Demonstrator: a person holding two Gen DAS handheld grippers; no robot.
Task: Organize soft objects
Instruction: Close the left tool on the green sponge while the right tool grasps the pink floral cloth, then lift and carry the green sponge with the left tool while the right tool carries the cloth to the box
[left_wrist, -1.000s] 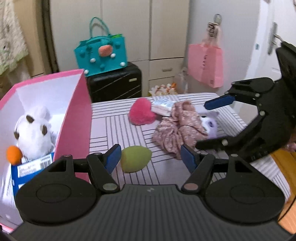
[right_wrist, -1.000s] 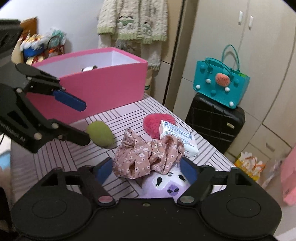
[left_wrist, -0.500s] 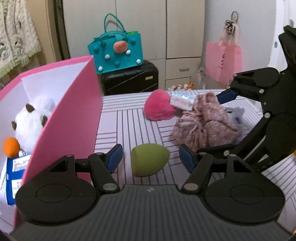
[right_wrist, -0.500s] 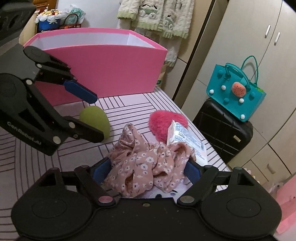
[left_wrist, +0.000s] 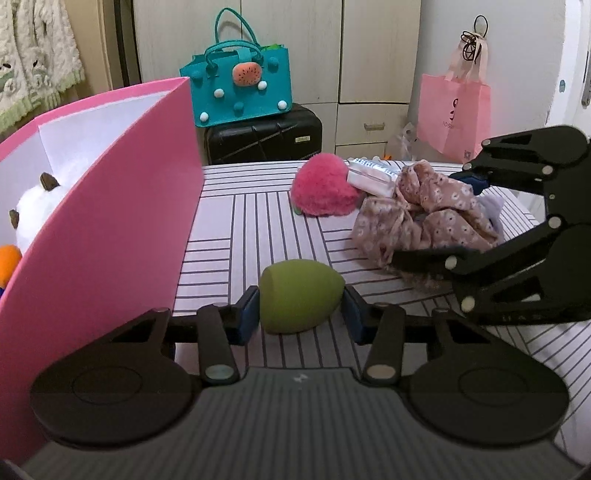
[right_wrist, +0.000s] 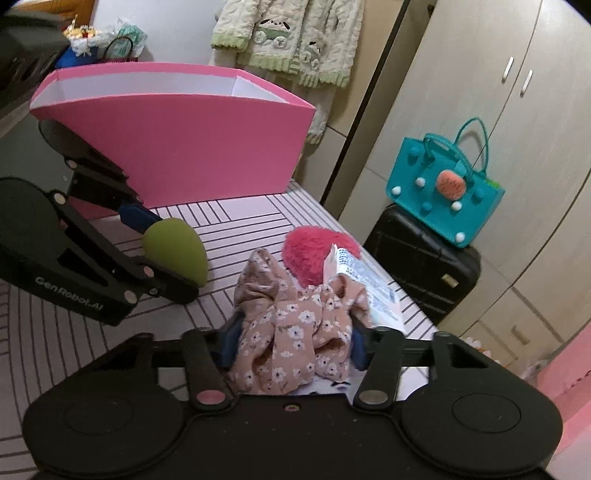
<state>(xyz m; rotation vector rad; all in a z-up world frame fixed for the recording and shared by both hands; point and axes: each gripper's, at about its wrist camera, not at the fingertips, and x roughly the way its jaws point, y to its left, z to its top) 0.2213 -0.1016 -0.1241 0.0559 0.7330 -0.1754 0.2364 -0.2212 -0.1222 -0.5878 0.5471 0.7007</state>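
Note:
A green egg-shaped sponge (left_wrist: 299, 295) lies on the striped table beside the pink box (left_wrist: 110, 206). My left gripper (left_wrist: 299, 314) is closing on it, and both blue pads touch its sides. A crumpled pink floral cloth (right_wrist: 291, 321) sits between the jaws of my right gripper (right_wrist: 293, 347), which are closing, with the pads pressed into the fabric. A pale purple plush (left_wrist: 491, 206) is mostly hidden under the cloth. Behind it lie a fluffy pink heart (right_wrist: 314, 254) and a tissue pack (right_wrist: 365, 284). Inside the box sits a white plush (left_wrist: 37, 206).
The pink box's tall wall (right_wrist: 177, 147) stands close to the left of the sponge. Beyond the table's far edge, a teal handbag (left_wrist: 240, 85) rests on a black suitcase (left_wrist: 262, 136). A pink paper bag (left_wrist: 454, 114) hangs at the back right.
Both grippers dropped lower and closer to the table. The left jaws narrowed onto the green sponge, and the right jaws narrowed onto the floral cloth.

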